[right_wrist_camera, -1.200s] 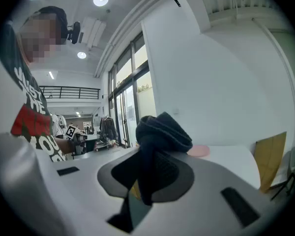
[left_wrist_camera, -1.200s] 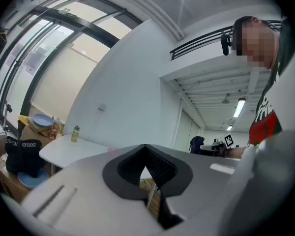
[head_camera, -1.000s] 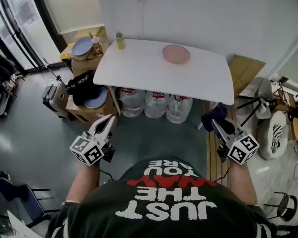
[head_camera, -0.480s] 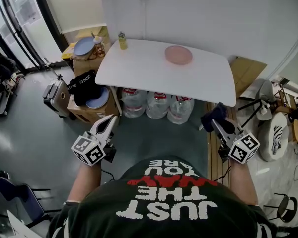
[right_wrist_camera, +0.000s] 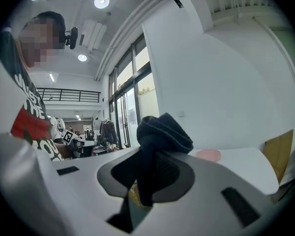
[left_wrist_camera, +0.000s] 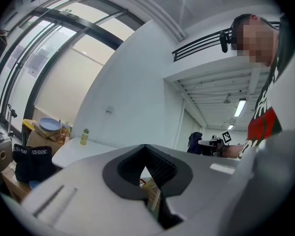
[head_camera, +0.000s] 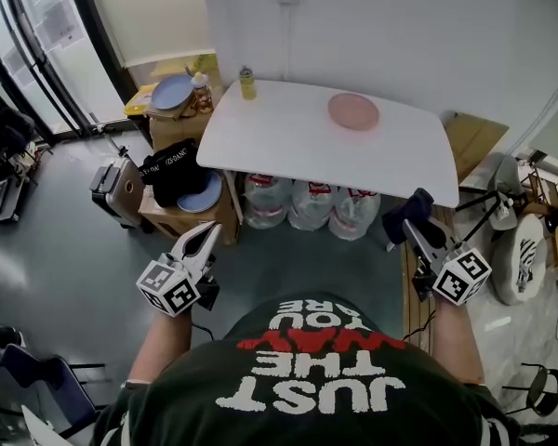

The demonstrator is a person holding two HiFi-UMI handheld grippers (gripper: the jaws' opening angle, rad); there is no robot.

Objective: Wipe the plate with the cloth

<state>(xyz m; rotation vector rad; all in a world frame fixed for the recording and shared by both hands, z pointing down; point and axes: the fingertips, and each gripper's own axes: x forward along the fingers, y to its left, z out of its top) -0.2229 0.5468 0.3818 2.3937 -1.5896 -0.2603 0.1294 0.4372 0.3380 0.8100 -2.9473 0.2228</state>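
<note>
The plate (head_camera: 353, 111), pink and empty, is set on the far right part of the white table (head_camera: 279, 142). It is well apart from both grippers, which are carried low in front of the person, short of the table's near edge. The dark cloth (head_camera: 402, 219) is pinched between the closed jaws of the right gripper (head_camera: 415, 232) and is bunched up over its tips. The left gripper (head_camera: 207, 232) is closed on nothing. A small yellow bottle (head_camera: 247, 84) is placed at the table's far left corner. Large water jugs (head_camera: 302, 203) are stored under the table. A blue dish (head_camera: 172, 91) is laid on the cardboard boxes (head_camera: 181, 126) beside it.
</note>
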